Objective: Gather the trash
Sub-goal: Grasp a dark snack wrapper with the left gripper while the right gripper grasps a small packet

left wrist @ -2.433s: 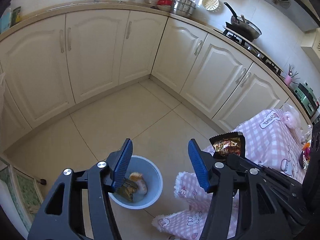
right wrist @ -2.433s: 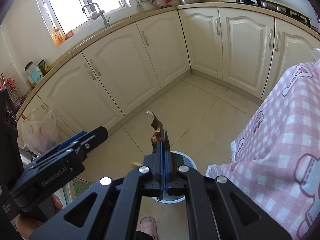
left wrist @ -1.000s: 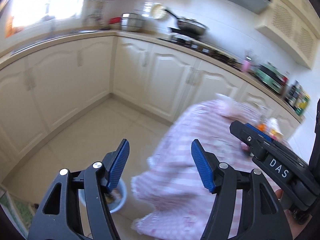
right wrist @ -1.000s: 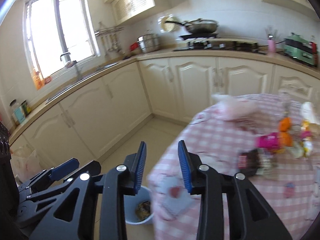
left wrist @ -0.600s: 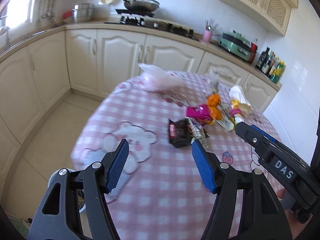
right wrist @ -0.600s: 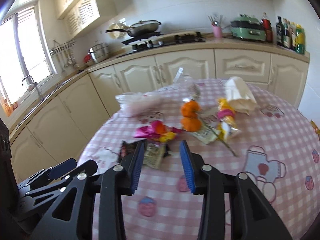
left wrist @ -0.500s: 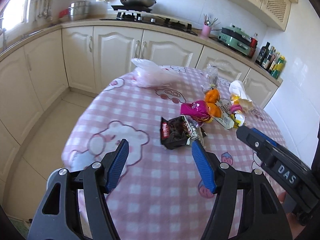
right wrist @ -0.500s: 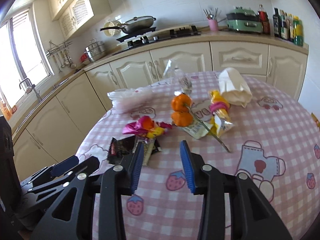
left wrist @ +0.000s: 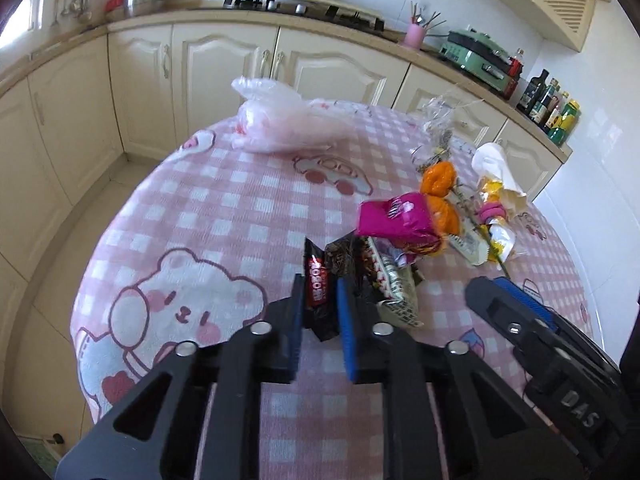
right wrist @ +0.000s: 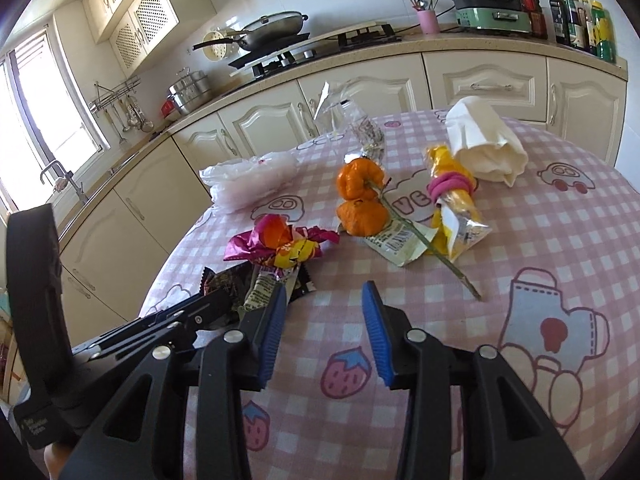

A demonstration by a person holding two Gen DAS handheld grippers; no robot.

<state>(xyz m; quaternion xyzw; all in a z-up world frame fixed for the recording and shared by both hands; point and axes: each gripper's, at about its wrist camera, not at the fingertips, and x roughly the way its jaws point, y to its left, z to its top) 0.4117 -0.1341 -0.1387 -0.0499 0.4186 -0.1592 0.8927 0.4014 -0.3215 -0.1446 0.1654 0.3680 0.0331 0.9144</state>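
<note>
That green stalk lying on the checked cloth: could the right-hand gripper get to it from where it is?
Probably yes. The right gripper is open and empty, and only bare tablecloth lies between it and the near end of the green stalk, off to its right.

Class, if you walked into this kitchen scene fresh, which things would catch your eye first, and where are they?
The left gripper, low in its view, has just closed its jaws on a dark snack wrapper. Behind it, a magenta wrapper and orange peels litter the pink checked tablecloth.
</note>
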